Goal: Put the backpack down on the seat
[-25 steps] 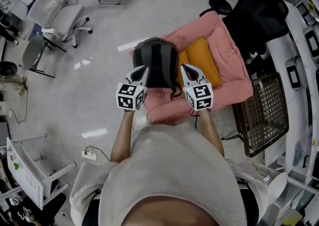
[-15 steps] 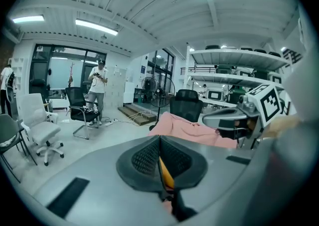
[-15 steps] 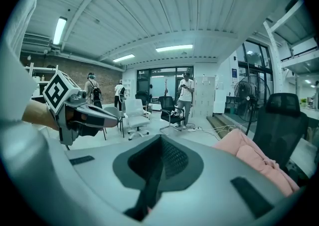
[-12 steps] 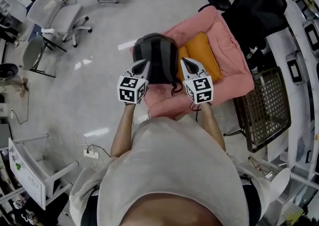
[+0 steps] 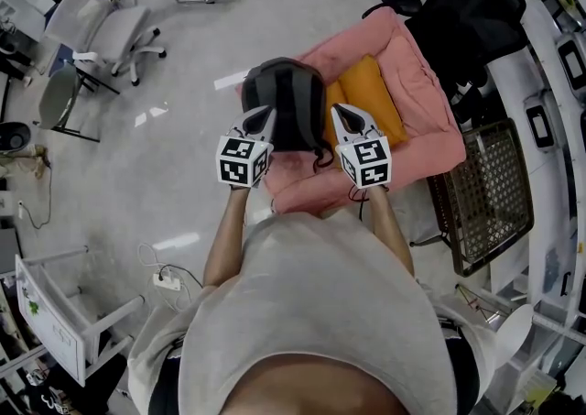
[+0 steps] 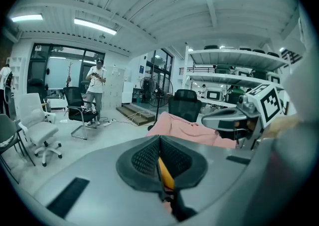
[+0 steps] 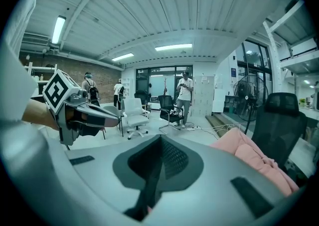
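Note:
A dark grey backpack (image 5: 284, 102) hangs between my two grippers over the front left corner of the pink seat (image 5: 421, 129), which holds an orange cushion (image 5: 374, 103). My left gripper (image 5: 260, 114) is at the pack's left side and my right gripper (image 5: 342, 113) at its right. In the left gripper view the left gripper (image 6: 160, 141) is shut, with a black strap (image 6: 177, 211) pinched below the pads. The right gripper (image 7: 160, 143) is also shut, on a black strap (image 7: 144, 196). The pack's underside is hidden.
A black office chair (image 5: 476, 19) stands behind the seat, with a wire basket (image 5: 485, 202) to its right. White chairs (image 5: 101, 28) stand at the far left and a power strip (image 5: 165, 283) lies on the floor. People stand far off (image 6: 95, 93).
Both grippers and the backpack have shifted slightly forward, toward the seat. Both grips are unchanged.

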`<state>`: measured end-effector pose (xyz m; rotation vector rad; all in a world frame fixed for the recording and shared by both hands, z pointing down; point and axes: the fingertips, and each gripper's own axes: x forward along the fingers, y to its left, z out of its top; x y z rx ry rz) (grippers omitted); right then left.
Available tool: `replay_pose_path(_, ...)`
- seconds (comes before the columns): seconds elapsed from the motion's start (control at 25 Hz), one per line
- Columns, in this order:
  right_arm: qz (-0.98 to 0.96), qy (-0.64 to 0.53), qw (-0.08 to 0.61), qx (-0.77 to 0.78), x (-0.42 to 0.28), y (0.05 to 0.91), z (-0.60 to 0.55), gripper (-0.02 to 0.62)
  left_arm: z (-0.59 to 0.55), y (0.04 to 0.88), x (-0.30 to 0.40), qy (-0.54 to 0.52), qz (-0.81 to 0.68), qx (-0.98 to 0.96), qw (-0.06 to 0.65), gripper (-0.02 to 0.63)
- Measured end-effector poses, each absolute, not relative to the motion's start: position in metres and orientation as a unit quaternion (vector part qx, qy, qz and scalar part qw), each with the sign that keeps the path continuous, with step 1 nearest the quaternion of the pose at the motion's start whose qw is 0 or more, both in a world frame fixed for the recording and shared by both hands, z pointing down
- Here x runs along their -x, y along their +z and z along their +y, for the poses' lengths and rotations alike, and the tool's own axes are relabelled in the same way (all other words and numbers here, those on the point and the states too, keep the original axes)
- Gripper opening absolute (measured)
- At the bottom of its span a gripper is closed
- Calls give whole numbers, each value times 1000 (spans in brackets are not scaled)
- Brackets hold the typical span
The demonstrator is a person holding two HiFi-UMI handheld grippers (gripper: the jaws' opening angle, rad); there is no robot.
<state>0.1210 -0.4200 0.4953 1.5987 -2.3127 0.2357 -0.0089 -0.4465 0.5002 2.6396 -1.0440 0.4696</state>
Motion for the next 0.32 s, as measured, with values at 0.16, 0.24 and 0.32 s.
replay_pose_path(0.16,-809,84,161,-560,-122,497,-421,-3,-449,501,7,160,-361,-909,131,11)
replay_pose_path(0.24,-808,84,161,-560,-123,497,-422,-3,-450,501,7,160,-362,-909,131,11)
replay_pose_path(0.32,-808,85,161,-560,-123,497,-423,-3,-451,502,7,161,-361,-909,131,11)
